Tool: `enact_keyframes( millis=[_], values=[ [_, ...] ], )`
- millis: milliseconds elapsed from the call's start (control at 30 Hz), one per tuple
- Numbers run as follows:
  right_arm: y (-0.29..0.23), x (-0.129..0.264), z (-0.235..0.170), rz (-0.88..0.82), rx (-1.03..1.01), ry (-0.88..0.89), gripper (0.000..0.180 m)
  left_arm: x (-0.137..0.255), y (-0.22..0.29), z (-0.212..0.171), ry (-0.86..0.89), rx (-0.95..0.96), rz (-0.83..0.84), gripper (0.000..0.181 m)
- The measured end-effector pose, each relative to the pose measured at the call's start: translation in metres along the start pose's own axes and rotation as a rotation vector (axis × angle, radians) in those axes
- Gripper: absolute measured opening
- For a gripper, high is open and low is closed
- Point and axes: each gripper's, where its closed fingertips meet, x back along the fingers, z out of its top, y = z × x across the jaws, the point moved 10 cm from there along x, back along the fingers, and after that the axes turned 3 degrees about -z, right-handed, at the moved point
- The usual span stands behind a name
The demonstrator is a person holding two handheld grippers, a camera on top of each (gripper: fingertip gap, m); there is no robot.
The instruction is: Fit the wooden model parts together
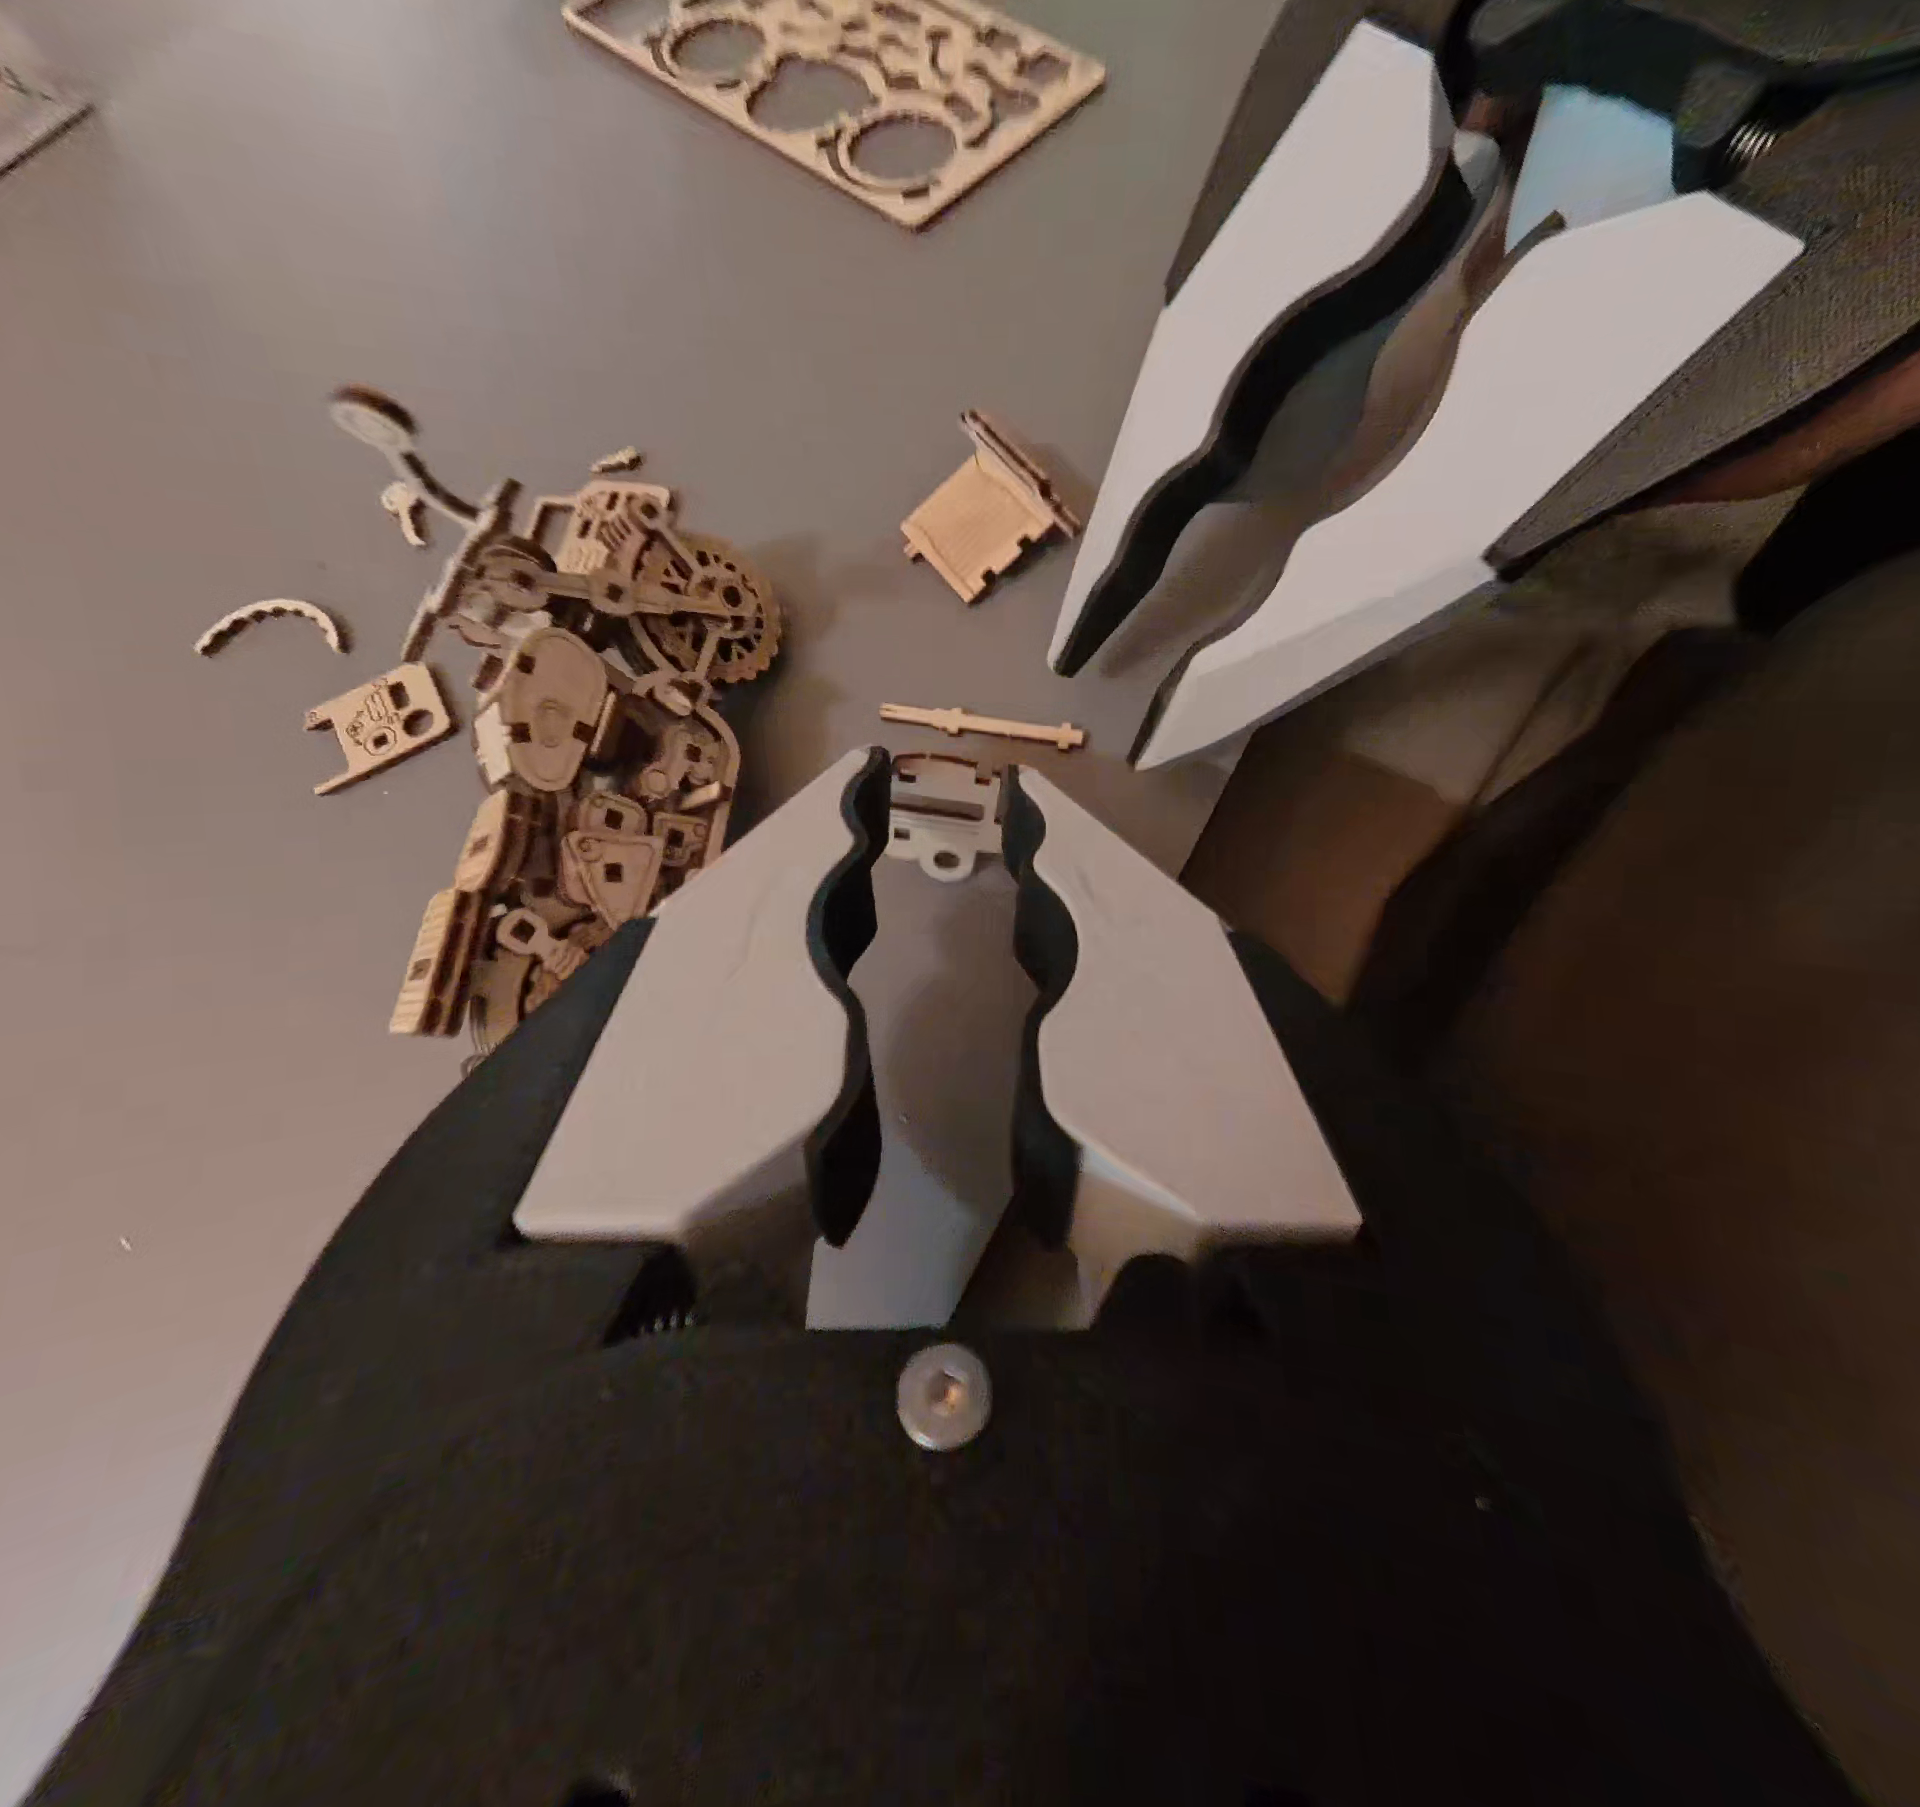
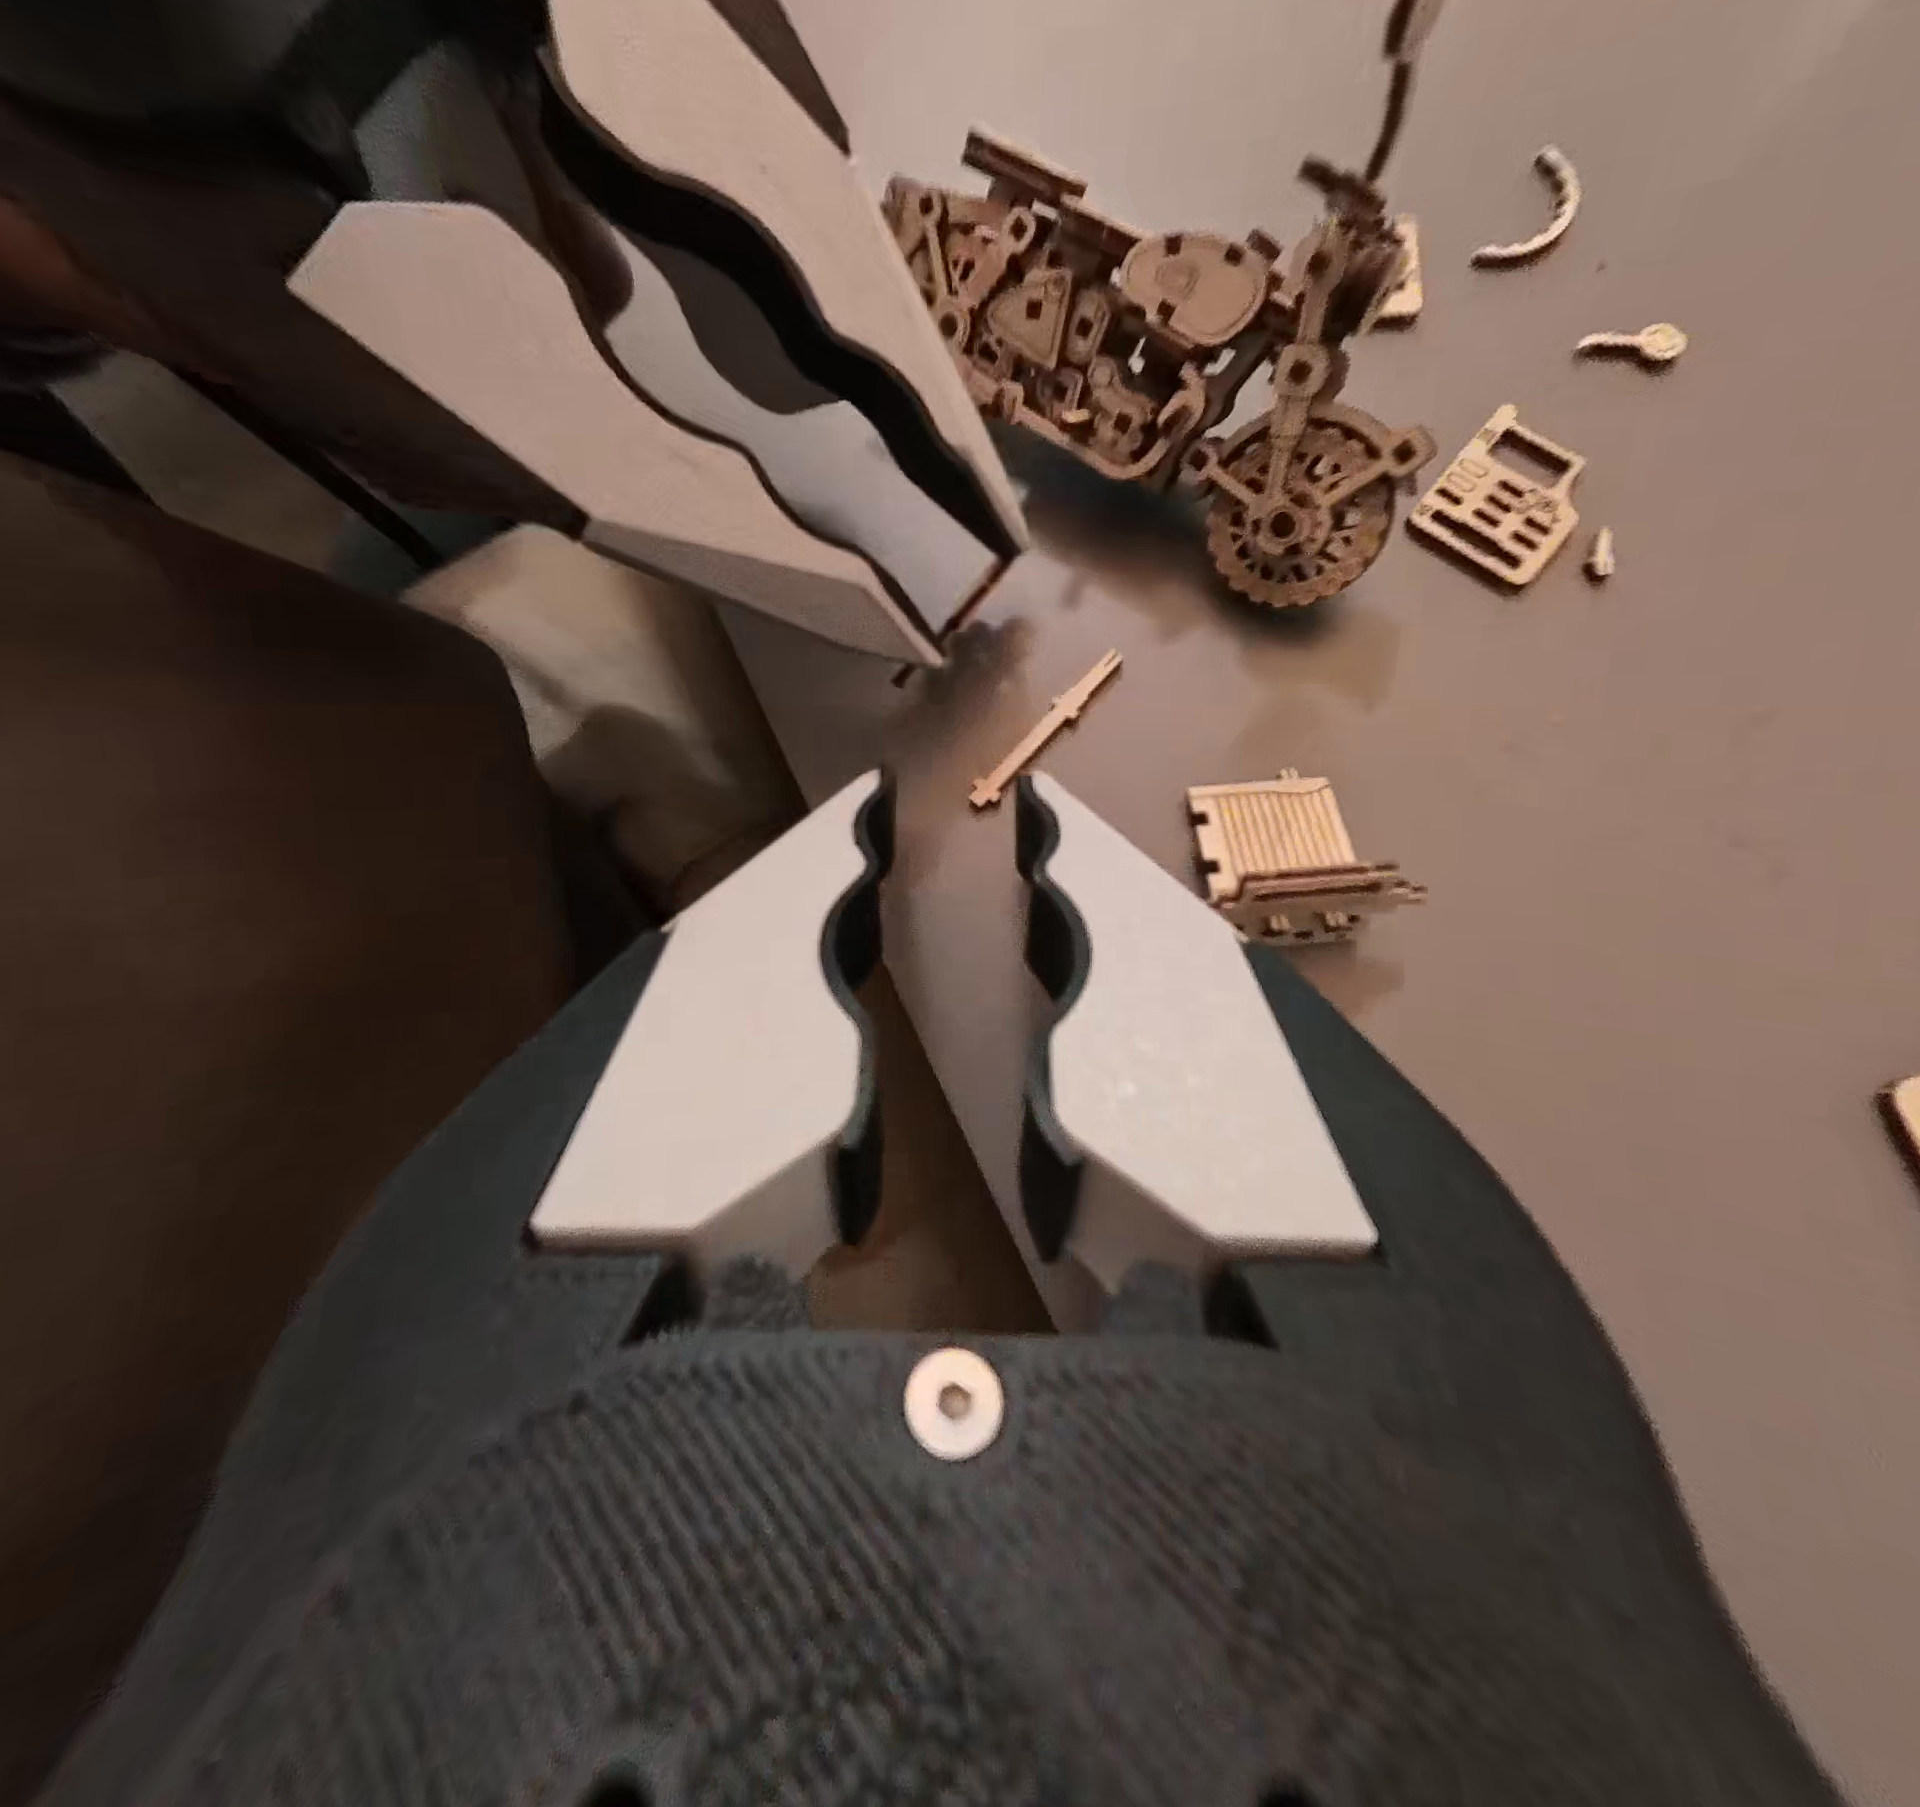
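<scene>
A part-built wooden motorcycle model [image 1: 613, 677] lies on the grey table [image 1: 312, 282]; it also shows in the right wrist view [image 2: 1143, 334]. My left gripper [image 1: 940, 770] is shut on a small flat wooden part [image 1: 940, 817] pinched at its tips, just right of the model. A thin wooden stick [image 1: 982, 723] lies just beyond those tips. My right gripper [image 2: 951, 791] is open and empty, its tips just short of the stick [image 2: 1049, 729]. The right gripper [image 1: 1107, 708] faces the left one closely. A ribbed wooden box part [image 2: 1283, 848] lies to its right.
A punched-out wooden sheet [image 1: 831, 58] lies at the far side. Loose pieces lie around the model: a curved toothed strip [image 1: 272, 619], a flat plate with cutouts [image 1: 384, 718], a round-headed lever [image 1: 374, 427]. The table edge [image 2: 769, 718] runs close under both grippers, with dark space beyond.
</scene>
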Motion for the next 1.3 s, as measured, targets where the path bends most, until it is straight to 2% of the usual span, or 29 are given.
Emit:
enact_keyframes(
  millis=[33, 133, 267, 333, 467, 533, 600, 767, 900, 1067, 1300],
  values=[
    [0.0, -0.004, -0.001, -0.001, 0.002, -0.022, 0.023, -0.002, 0.002, 0.0, -0.026, -0.014, 0.014, 0.02],
    [0.001, -0.013, -0.002, -0.013, -0.001, -0.058, 0.022, -0.006, 0.002, 0.0, -0.064, -0.031, 0.041, 0.02],
    [0.007, -0.014, -0.002, -0.048, 0.007, -0.054, 0.006, -0.007, -0.003, -0.002, -0.059, 0.007, 0.029, 0.021],
    [0.01, -0.014, -0.003, -0.032, -0.016, -0.049, 0.006, -0.006, -0.005, -0.003, -0.04, 0.033, 0.028, 0.022],
    [0.016, -0.007, -0.005, -0.017, -0.023, -0.04, 0.006, 0.0, -0.008, -0.001, 0.045, 0.101, -0.013, 0.036],
    [0.017, 0.003, -0.004, 0.04, -0.005, 0.01, 0.006, 0.007, -0.01, 0.0, 0.123, 0.14, -0.052, 0.037],
    [0.015, 0.014, 0.0, 0.186, -0.001, 0.093, 0.005, 0.013, -0.012, 0.002, 0.213, 0.187, -0.14, 0.037],
    [0.02, 0.034, 0.001, 0.433, -0.041, 0.2, 0.005, 0.018, -0.009, 0.002, 0.319, 0.315, -0.482, 0.032],
    [0.018, 0.037, -0.003, 0.572, -0.027, 0.19, 0.005, 0.019, -0.004, 0.004, 0.337, 0.303, -0.542, 0.028],
    [0.012, 0.037, -0.002, 0.634, -0.016, 0.201, 0.005, 0.016, 0.009, 0.004, 0.297, 0.256, -0.639, 0.016],
    [0.017, 0.041, 0.0, 0.642, -0.055, 0.253, 0.005, 0.02, 0.008, 0.006, 0.332, 0.257, -0.665, 0.006]
  ],
)
